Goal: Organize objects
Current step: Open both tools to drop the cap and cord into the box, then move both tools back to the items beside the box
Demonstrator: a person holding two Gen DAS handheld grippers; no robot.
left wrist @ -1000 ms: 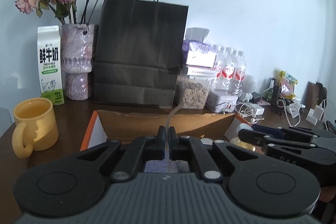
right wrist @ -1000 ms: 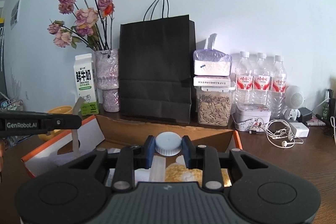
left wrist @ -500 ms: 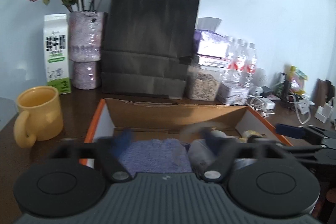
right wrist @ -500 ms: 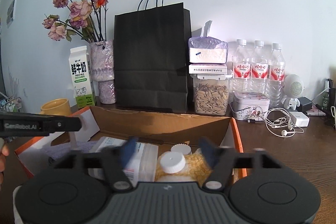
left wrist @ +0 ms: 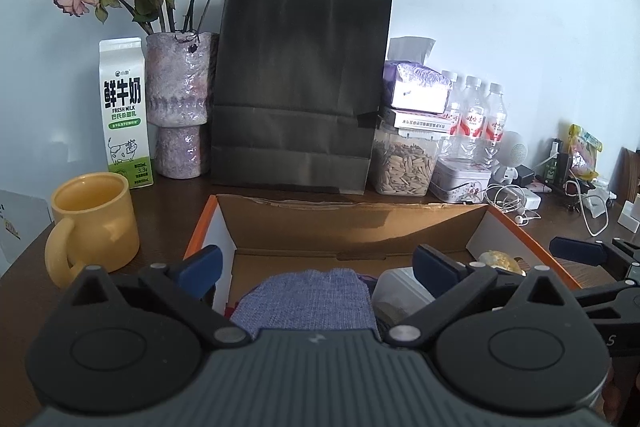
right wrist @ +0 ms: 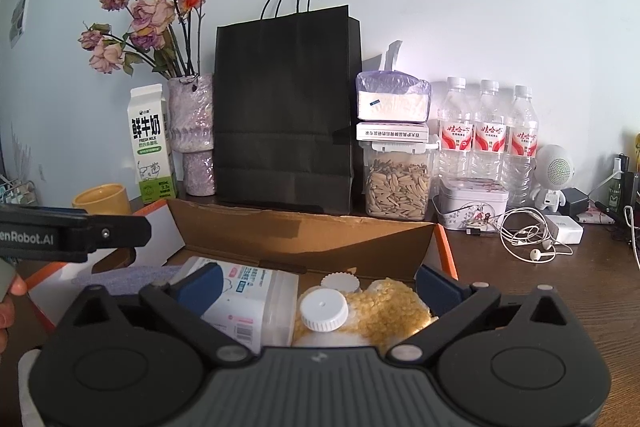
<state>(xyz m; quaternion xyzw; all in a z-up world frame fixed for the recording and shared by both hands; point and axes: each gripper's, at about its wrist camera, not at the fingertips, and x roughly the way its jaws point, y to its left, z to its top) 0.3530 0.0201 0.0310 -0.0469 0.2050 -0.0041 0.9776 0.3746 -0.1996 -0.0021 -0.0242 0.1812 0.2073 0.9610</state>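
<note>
Cardboard box (left wrist: 352, 227) holds what I just placed; both grippers' fingers (left wrist: 200, 263) spread, right opening; next I pick something new.

The left gripper (left wrist: 316, 267) stands with jaws spread wide, gripping nothing, above the open cardboard box (left wrist: 352, 223). A blue-grey knitted cloth (left wrist: 308, 299) lies in the box between the fingers. A yellow mug (left wrist: 94, 223) stands left of the box. A black paper bag (left wrist: 300, 87) stands upright behind it.
</note>
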